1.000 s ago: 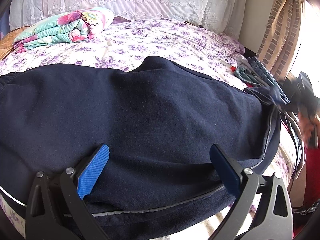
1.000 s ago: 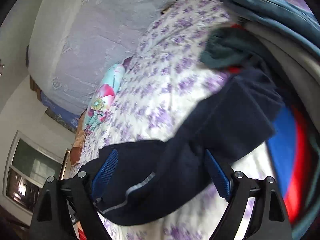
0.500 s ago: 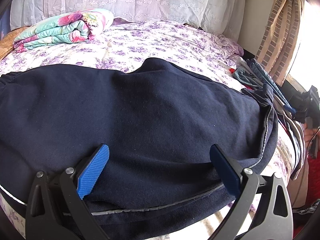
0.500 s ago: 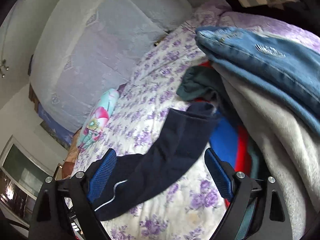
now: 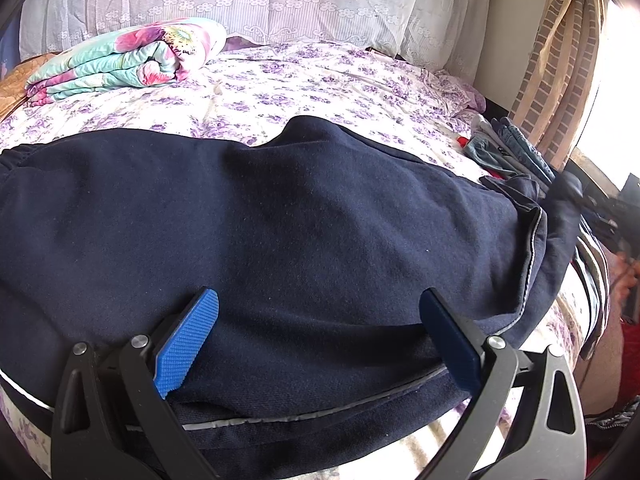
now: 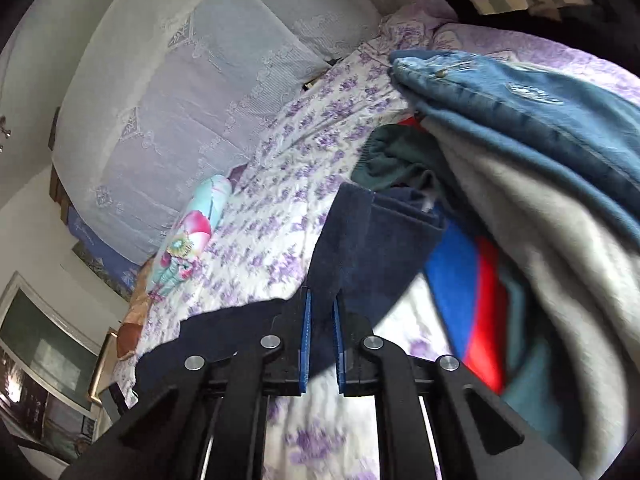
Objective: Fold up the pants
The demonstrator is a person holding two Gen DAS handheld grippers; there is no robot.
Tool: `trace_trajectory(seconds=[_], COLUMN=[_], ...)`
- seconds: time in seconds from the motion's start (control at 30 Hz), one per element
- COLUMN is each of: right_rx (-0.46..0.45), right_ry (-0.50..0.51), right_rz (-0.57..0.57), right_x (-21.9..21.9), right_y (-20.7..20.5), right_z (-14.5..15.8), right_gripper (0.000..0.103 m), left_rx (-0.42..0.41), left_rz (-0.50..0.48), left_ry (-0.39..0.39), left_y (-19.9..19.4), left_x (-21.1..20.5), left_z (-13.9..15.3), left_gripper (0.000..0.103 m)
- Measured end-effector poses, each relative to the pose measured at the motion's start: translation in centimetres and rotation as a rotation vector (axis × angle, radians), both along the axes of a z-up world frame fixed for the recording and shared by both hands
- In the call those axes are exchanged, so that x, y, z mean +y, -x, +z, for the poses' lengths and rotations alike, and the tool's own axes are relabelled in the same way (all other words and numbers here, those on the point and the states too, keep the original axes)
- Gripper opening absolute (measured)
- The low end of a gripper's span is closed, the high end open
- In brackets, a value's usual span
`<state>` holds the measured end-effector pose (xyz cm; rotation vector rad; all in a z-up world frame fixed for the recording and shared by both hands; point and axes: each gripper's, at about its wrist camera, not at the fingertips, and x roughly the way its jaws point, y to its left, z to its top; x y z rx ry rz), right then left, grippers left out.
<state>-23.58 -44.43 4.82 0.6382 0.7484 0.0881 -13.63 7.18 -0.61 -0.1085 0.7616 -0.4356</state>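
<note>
Navy pants (image 5: 280, 232) with a grey side stripe lie spread across the flowered bed. My left gripper (image 5: 320, 304) hovers over their near edge, its blue pads wide apart with nothing pinched. In the right wrist view one navy pant leg (image 6: 360, 248) runs up from the jaws toward the clothes pile. My right gripper (image 6: 320, 308) is closing, its pads almost together with the navy cloth of that leg end between them. At the right edge of the left wrist view the right gripper (image 5: 576, 196) shows as a dark blur at the pant hem.
A folded floral quilt (image 5: 120, 56) lies at the back left by the lace-covered pillows (image 5: 300, 0). A pile of jeans (image 6: 520, 100), a grey garment (image 6: 540, 280) and red and blue clothes (image 6: 472, 280) sits at the bed's right edge. A curtain (image 5: 560, 60) hangs beyond.
The right gripper's jaws went from wide open to nearly together around the pant leg's end, and it shifted along the bed's right side. The left gripper stayed put.
</note>
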Motion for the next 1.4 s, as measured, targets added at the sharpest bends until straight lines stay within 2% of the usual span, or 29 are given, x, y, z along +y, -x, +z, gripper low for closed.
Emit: trace_trajectory(seconds=[0.03, 0.07, 0.1, 0.13, 0.2, 0.23, 0.3, 0.4, 0.47, 0.53, 0.6, 0.67, 0.73, 0.77, 0.8, 0.83, 0.87, 0.9, 0.97, 1.03, 1.07, 1.13, 1.17, 1.2, 1.27, 1.33, 1.4], right_rx=[0.082, 0.173, 0.249, 0.256, 0.149, 0.097, 0.024, 0.007, 0.011, 0.042, 0.102, 0.191, 0.238, 0.222, 0.197, 0.168, 0.151, 0.128, 0.079, 0.082, 0.116, 0.240, 0.295, 0.308, 0.183, 0.091, 0.020], right_ry=[0.019, 0.052, 0.120, 0.178, 0.184, 0.191, 0.233, 0.319, 0.364, 0.407, 0.479, 0.533, 0.500, 0.489, 0.510, 0.503, 0.463, 0.420, 0.398, 0.375, 0.339, 0.271, 0.221, 0.163, 0.062, 0.096, 0.135], right_rz=[-0.009, -0.027, -0.094, -0.162, -0.194, -0.191, -0.091, 0.029, 0.085, 0.118, 0.110, 0.091, 0.095, 0.104, 0.106, 0.109, 0.096, 0.075, 0.029, -0.012, -0.036, -0.132, -0.204, -0.283, -0.339, -0.351, -0.291], right_x=[-0.3, -0.6, -1.0, -1.3, -1.1, -0.4, 2.0, 7.2, 10.6, 13.1, 14.5, 14.6, 13.4, 13.3, 13.2, 13.0, 12.5, 11.8, 10.7, 9.0, 7.7, 4.7, 3.0, 1.5, 0.3, 0.9, 2.4], right_y=[1.3, 2.4, 3.5, 4.5, 5.4, 5.1, 2.9, -2.6, -6.4, -9.9, -12.8, -14.2, -13.9, -13.4, -12.6, -11.7, -10.6, -9.4, -6.0, -2.2, -0.5, 2.6, 4.1, 5.7, 7.8, 7.9, 6.4], right_z=[-1.1, -2.2, -3.0, -2.9, -1.0, 0.2, 2.1, 3.2, 3.1, 2.4, 1.5, -0.8, -3.1, -3.6, -3.6, -3.1, -2.5, -1.5, 1.1, 2.6, 2.4, 0.6, -0.4, -0.9, -0.5, 0.7, 1.6], right_gripper=[0.011, 0.017, 0.021, 0.018, 0.020, 0.028, 0.041, 0.051, 0.065, 0.070, 0.070, 0.070, 0.069, 0.064, 0.057, 0.034, 0.015, 0.008, 0.007, 0.007, 0.007, 0.008, 0.015, 0.020, 0.021, 0.024, 0.033], left_rx=[-0.001, -0.002, -0.002, -0.002, -0.001, -0.001, -0.001, -0.001, -0.003, -0.007, -0.013, -0.022, -0.036, -0.044, -0.051, -0.057, -0.062, -0.064, -0.067, -0.068, -0.068, -0.069, -0.069, -0.069, -0.068, -0.067, -0.066], left_rz=[-0.001, -0.001, -0.001, -0.001, -0.001, 0.000, 0.000, 0.000, 0.000, -0.001, -0.006, -0.018, -0.036, -0.046, -0.053, -0.059, -0.062, -0.064, -0.066, -0.066, -0.066, -0.066, -0.065, -0.064, -0.062, -0.062, -0.061], left_ry=[0.002, 0.003, 0.002, 0.002, 0.000, -0.001, -0.002, -0.001, 0.003, 0.008, 0.019, 0.042, 0.075, 0.095, 0.114, 0.131, 0.145, 0.151, 0.151, 0.150, 0.150, 0.150, 0.149, 0.148, 0.146, 0.143, 0.140], left_y=[0.0, 0.0, 0.0, 0.0, 0.0, 0.0, 0.0, 0.0, 0.1, 0.1, 0.2, 0.4, 0.6, 0.7, 0.8, 0.9, 0.9, 0.9, 1.0, 1.1, 1.1, 1.1, 1.2, 1.2, 1.1, 1.1, 1.2], left_x=[0.0, 0.0, 0.0, 0.0, 0.0, -0.1, -0.1, -0.1, 0.0, 0.1, 0.2, 0.6, 1.0, 1.3, 1.5, 1.7, 1.8, 1.9, 1.8, 1.6, 1.6, 1.6, 1.6, 1.5, 1.5, 1.5, 1.5], left_z=[0.0, 0.0, 0.0, 0.0, 0.0, 0.0, 0.0, 0.0, 0.0, 0.1, 0.1, 0.1, 0.2, 0.2, 0.3, 0.3, 0.3, 0.4, 0.4, 0.4, 0.4, 0.4, 0.4, 0.5, 0.4, 0.4, 0.4], left_gripper=[0.098, 0.098, 0.098, 0.098, 0.098, 0.098, 0.098, 0.098, 0.098, 0.098, 0.098, 0.098, 0.098, 0.098, 0.098, 0.098, 0.098, 0.098, 0.098, 0.098, 0.098, 0.098, 0.098, 0.098, 0.098, 0.098, 0.098])
